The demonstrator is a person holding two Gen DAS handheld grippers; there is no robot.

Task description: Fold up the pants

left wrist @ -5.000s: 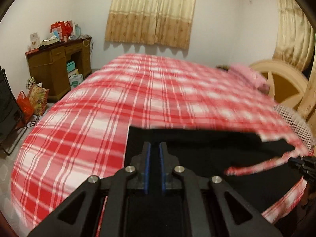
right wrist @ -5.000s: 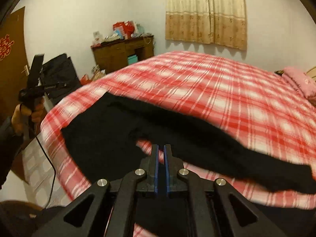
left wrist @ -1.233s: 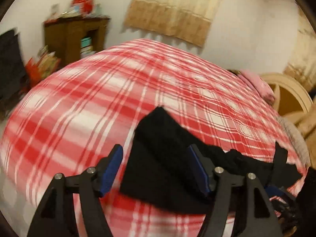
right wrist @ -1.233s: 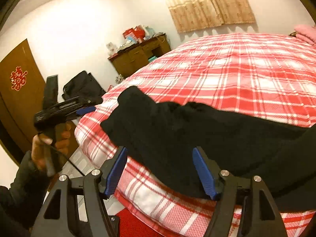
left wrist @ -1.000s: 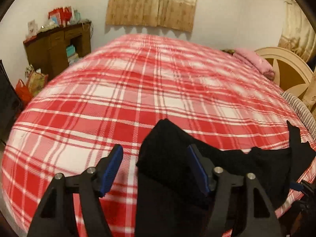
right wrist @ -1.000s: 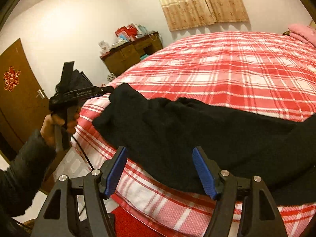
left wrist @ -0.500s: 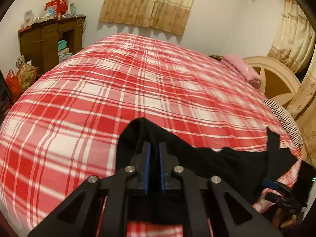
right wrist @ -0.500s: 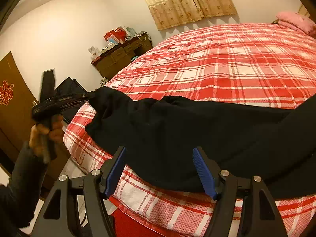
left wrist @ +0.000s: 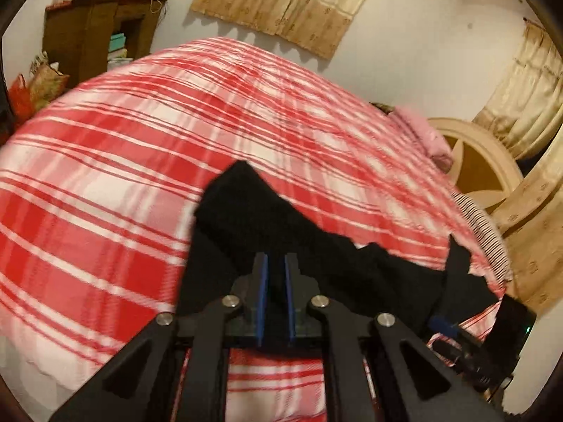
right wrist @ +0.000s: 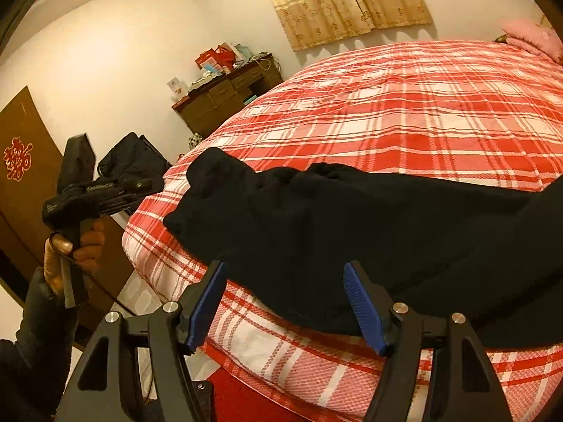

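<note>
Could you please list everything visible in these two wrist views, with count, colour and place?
pants: one, black, lying along the near edge of the bed
bed cover: one, red and white plaid, over the whole bed
pillow: one, pink, at the far end by the headboard
headboard: one, cream, rounded, right of the bed
desk: one, dark brown, against the far wall, cluttered with boxes
curtains: beige patterned, on the far wall
door: one, brown, red emblem, far left
black bag: one, on the floor beside the bed
left gripper: black, blue pads, shut on the pants
right gripper: black, blue pads, open, at the pants' near edge
</note>
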